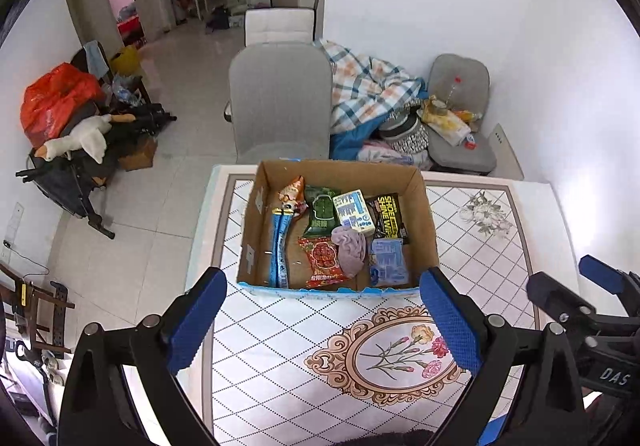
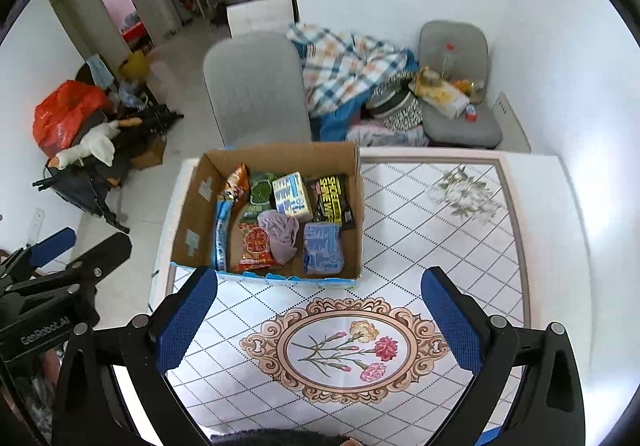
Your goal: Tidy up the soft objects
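Note:
An open cardboard box (image 1: 430, 230) stands on the patterned table (image 1: 304, 326); it also shows in the right wrist view (image 2: 358, 205). Inside lie a crumpled mauve cloth (image 1: 350, 250) (image 2: 282, 234), a red snack packet (image 1: 322, 262), a blue tissue pack (image 1: 388, 262) (image 2: 322, 252), a long blue packet (image 1: 279, 246), a green packet (image 1: 322, 211), a black shoe-wipes packet (image 1: 390, 215) and a pale box (image 1: 354, 211). My left gripper (image 1: 322, 320) is open and empty above the table, short of the box. My right gripper (image 2: 320, 320) is open and empty, likewise short of the box.
A grey chair (image 1: 280, 101) stands behind the table. A checked blanket (image 1: 368, 85) and clothes lie on a seat at the back right. Bags and a plush goose (image 1: 80, 137) pile up at the left. The table's left edge drops to tiled floor (image 1: 152, 205).

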Action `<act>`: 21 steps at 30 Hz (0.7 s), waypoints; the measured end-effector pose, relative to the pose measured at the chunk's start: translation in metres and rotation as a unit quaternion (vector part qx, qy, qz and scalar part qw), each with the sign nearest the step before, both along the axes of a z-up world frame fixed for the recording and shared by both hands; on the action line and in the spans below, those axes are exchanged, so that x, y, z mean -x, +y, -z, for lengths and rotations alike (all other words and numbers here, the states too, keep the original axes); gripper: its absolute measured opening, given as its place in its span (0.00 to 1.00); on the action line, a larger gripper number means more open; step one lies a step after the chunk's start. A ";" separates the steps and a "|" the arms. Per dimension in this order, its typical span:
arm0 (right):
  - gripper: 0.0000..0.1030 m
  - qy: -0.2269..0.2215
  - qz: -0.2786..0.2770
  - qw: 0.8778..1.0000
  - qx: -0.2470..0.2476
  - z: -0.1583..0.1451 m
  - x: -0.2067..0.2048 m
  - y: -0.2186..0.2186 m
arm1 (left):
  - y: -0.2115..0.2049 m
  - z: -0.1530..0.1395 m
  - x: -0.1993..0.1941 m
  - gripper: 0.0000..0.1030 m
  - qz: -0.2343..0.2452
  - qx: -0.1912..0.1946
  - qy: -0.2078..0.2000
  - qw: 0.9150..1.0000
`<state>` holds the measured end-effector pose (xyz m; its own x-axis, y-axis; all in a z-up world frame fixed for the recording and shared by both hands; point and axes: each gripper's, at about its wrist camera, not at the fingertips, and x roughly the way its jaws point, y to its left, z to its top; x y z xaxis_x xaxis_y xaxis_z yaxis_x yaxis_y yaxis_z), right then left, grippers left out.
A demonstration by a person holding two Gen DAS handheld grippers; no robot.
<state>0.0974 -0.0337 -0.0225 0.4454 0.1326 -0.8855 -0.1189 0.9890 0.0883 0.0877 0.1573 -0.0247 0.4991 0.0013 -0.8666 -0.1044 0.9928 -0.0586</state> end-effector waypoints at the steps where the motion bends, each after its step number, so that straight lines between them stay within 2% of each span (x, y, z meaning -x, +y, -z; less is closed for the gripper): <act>1: 1.00 -0.007 0.000 1.000 0.000 -0.008 0.006 0.000 | -0.001 -0.006 0.005 0.96 -0.001 -0.004 -0.003 1.000; 9: 1.00 -0.040 -0.003 0.999 0.001 -0.048 0.041 -0.007 | -0.004 -0.037 0.035 0.96 -0.015 -0.004 -0.031 0.999; 16: 1.00 -0.045 0.005 0.999 0.005 -0.060 0.050 -0.014 | -0.010 -0.045 0.045 0.96 -0.015 -0.022 -0.034 0.999; 21: 1.00 -0.051 0.007 0.999 0.013 -0.063 0.054 -0.015 | -0.013 -0.044 0.048 0.96 -0.011 -0.017 -0.036 0.999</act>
<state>0.0437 -0.0483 0.0409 0.5351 0.1028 -0.8385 -0.1119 0.9924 0.0503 0.0400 0.1443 0.0191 0.5601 0.0425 -0.8273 -0.1238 0.9918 -0.0328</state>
